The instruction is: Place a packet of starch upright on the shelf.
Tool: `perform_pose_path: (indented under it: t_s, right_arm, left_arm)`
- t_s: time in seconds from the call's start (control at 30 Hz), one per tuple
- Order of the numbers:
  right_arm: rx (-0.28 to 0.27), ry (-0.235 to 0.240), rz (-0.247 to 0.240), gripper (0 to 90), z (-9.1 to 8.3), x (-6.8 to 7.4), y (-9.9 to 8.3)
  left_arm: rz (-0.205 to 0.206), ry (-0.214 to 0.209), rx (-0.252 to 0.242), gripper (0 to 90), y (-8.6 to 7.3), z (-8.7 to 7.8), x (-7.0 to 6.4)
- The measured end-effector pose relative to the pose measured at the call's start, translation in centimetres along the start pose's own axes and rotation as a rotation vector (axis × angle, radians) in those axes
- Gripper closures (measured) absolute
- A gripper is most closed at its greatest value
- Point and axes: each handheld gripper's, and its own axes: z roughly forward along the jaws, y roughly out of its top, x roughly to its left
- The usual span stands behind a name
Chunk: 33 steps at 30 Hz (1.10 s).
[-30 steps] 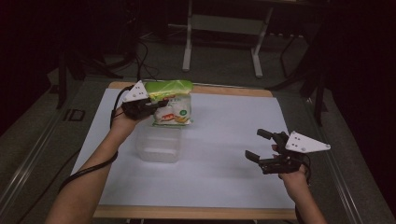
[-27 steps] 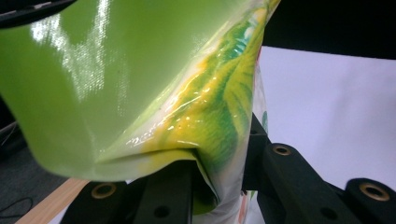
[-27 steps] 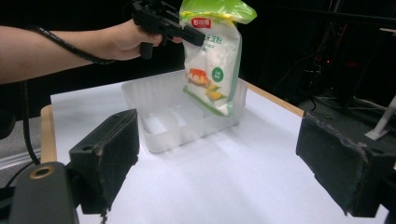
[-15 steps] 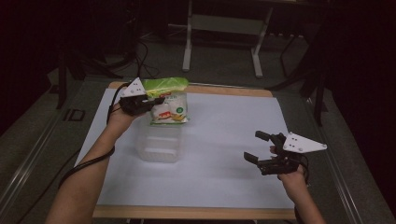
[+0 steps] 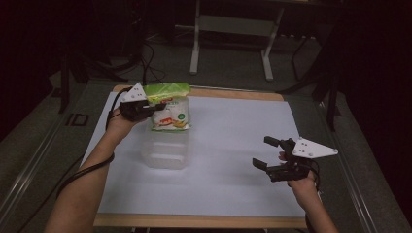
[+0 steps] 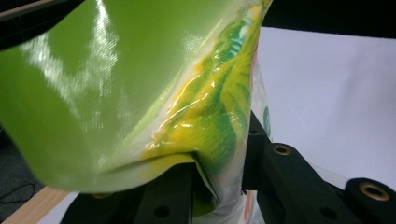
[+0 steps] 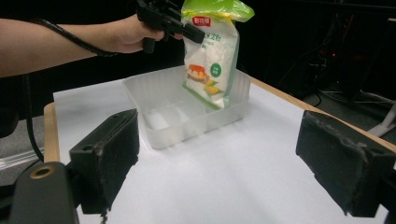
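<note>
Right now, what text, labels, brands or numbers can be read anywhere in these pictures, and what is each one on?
Red label near the top of the bag: white characters, too blurred to read.
Green round badge on the bag: small print, too small to read.
White lettering below the red label: blurred, unreadable.
Clear plastic tub, white table sheet and both grippers: no text visible.

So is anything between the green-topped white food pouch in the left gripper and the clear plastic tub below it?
Nothing visible. The left gripper holds the green-topped white food pouch by its top, hanging over the far end of the clear plastic tub. The tub looks empty, and the right gripper is open, well off to the side.
</note>
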Motion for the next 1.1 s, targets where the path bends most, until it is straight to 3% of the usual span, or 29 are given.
perform_pose_path:
  t_s: [0.3, 0.63, 0.77, 0.9, 1.1]
  right_arm:
    - [0.005, 0.004, 0.011, 13.4, 0.2, -0.1, -0.2]
    - [0.016, 0.010, 0.016, 13.4, 0.4, -0.1, -0.5]
    - [0.021, 0.016, 0.013, 13.4, 0.6, 0.0, -0.5]
    - [0.025, 0.023, 0.013, 13.4, 0.7, 0.1, -0.5]
    - [0.034, 0.025, 0.015, 13.4, 0.8, 0.1, -0.6]
  left_arm:
    - [-0.017, -0.020, 0.017, 79.4, -0.9, 0.3, 0.2]
    - [-0.023, -0.059, 0.064, 79.4, -2.8, 1.8, -0.3]
    - [-0.035, -0.058, 0.073, 79.5, -3.0, 2.1, -0.2]
    - [-0.015, -0.036, 0.077, 79.6, -3.4, 2.6, -0.6]
    - [-0.079, -0.039, 0.078, 79.3, -3.5, 2.7, -0.4]
